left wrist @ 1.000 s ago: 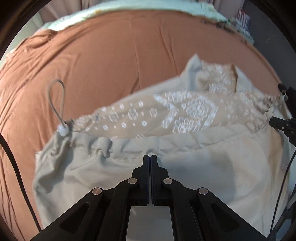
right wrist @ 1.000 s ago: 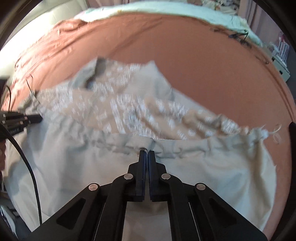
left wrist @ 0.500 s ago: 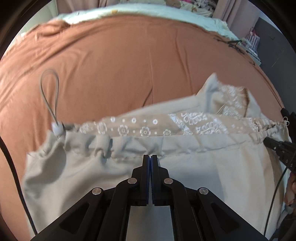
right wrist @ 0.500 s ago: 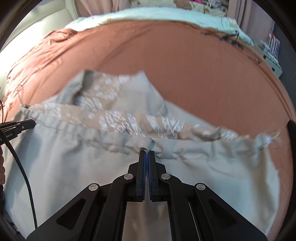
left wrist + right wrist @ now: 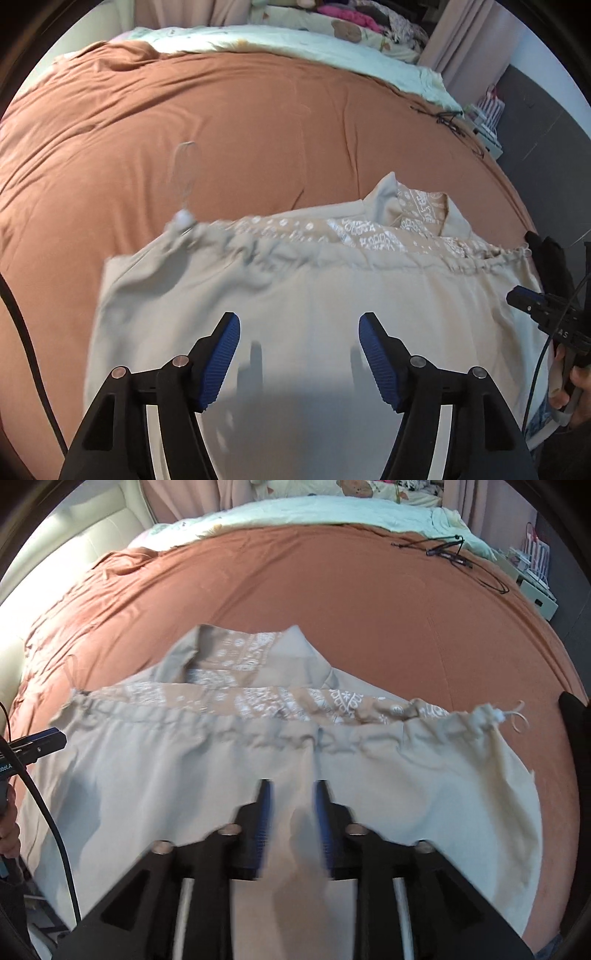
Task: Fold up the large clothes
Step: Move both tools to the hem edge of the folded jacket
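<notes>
A: Where's the jacket?

B: The jacket lies flat on the bed, near edge toward me, hem folded up so the gathered drawstring hem runs across the middle. Patterned lining and collar show beyond it.

A: Fingers?

B: My left gripper is opening, fingers wide, nothing between them, cloth only beneath. My right gripper is opening too, narrower gap, blurred; fabric sits below the gap, but the pads don't look to be pressing it. So both are letting go of the fold.

A: How to do this bit well?

B: My guess: lift clear straight, so the pads don't drag the hem back. Then check the hem line is level; it looks bunched on the left side near the toggle. The cord loop sticks out onto the sheet, so tuck it in before the next fold. Probably sides in next.

A: Surface, room?

B: Rust-brown sheet, soft, a few creases. Pale blanket at the far end, dark cable lying on the far right of the bed, curtain and shelf clutter beyond. Padded headboard on the left in the right view.
</notes>
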### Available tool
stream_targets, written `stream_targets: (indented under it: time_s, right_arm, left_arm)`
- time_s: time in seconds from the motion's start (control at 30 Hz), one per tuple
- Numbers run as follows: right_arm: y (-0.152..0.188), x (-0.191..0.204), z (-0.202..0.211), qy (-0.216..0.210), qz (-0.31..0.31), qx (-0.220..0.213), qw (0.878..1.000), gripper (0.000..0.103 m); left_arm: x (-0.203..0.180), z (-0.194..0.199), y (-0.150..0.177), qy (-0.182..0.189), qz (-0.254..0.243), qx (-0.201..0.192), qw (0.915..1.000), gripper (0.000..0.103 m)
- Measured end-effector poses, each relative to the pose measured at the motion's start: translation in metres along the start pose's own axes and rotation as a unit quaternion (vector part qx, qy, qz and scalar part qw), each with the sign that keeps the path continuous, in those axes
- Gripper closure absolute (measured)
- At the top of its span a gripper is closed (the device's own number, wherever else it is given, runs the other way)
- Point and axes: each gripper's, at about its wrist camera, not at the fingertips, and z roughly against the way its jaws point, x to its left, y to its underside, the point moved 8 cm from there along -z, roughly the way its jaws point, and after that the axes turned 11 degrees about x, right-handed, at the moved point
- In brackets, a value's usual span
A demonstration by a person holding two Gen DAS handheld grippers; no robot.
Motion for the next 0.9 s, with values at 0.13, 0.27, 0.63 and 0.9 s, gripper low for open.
stream_targets:
  time_s: [0.13,0.27,0.63,0.9]
  right_arm:
    - [0.02,0.012,0.024,-0.023,0.0,-0.014,1.0,0.048]
    - [0.043,0.027,0.047,-0.02,0.02,-0.027,0.999,0.048]
    - [0.103,0.061,0.057,-0.061,0.038,-0.037,0.997,0.048]
    - [0.133,0.074,0.047,-0.085,0.052,-0.012,0.995,0.052]
  left_arm:
    - [0.018,0.028,0.029,0.007,0.021,-0.016,0.9996,0.034]
    - [0.041,0.05,0.062,0.014,0.052,-0.029,0.9981,0.034]
    - [0.09,0.075,0.144,0.018,0.11,-0.051,0.9925,0.034]
    - [0.131,0.067,0.186,0.001,0.146,-0.046,0.9882,0.034]
